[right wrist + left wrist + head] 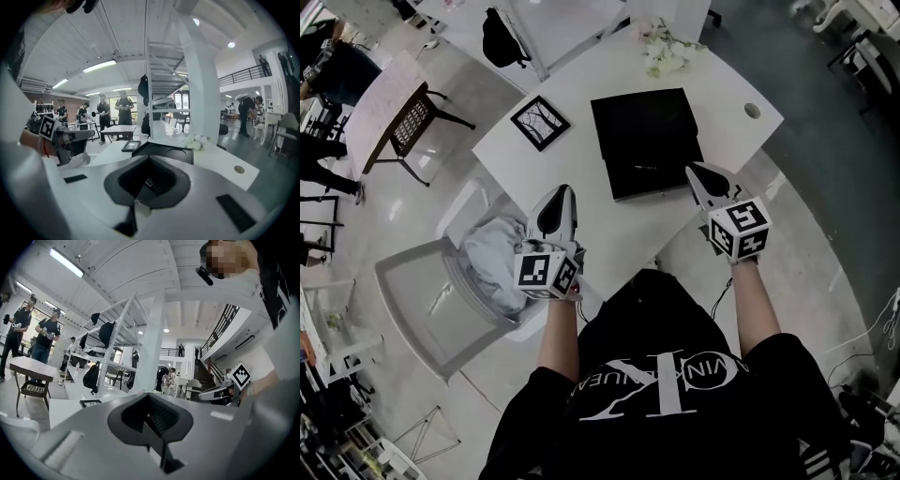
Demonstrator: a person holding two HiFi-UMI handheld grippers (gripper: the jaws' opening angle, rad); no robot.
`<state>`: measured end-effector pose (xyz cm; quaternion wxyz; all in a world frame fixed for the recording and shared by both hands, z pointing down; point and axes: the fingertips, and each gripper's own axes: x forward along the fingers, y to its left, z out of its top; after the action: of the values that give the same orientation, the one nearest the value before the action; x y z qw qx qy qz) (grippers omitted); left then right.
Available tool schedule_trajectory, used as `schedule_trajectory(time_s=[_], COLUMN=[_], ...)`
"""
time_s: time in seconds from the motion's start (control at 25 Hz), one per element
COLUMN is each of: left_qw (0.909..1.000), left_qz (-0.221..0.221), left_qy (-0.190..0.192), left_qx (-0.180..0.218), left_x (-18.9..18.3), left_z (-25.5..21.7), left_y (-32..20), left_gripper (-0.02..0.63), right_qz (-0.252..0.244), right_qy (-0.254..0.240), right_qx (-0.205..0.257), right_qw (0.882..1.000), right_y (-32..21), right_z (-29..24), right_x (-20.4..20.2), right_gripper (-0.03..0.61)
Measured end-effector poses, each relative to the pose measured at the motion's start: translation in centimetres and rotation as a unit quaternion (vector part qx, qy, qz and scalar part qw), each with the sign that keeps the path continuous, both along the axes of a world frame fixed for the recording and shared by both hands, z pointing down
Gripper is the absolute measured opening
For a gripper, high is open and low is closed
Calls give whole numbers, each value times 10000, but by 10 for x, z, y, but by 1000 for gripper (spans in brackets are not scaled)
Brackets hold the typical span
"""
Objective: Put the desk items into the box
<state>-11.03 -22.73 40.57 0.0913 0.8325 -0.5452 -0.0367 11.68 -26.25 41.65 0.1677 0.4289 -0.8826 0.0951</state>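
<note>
Left claw [563,193] and right claw [696,172], both pressed together and empty, point up-frame over the desk [581,159] on outstretched forearms.

On the head view, the box [645,131] sits on the bench [572,169], about mid-bench and a little to my right. The picture frame [540,122] lies on the bench left of the box, apart from it. A bunch of flowers [667,54] lies behind the box at the far edge. My left gripper [566,190] is over the near part of the bench, before the frame. My right gripper [694,170] is at the box's near right corner. A chair [417,291] stands off the bench's near left side, with a cloth [495,255] on its seat.
</note>
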Motion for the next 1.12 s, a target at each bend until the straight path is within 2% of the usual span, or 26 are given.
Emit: schedule_trajectory(time_s=[0.48,1.12], left_qw=[9998,9992], left_qz=[-38,-76], left_qy=[14,-9], left_qx=[193,393], left_x=[4,5], left_z=[-17,-32], left_y=[0,-8], left_gripper=[9,9], right_qz=[259,369], right_qy=[-318,-520], right_qx=[469,685], right_qw=[9981,9956], right_y=[3,-6], right_z=[-20,-37], right_x=[7,6], right_gripper=[17,17])
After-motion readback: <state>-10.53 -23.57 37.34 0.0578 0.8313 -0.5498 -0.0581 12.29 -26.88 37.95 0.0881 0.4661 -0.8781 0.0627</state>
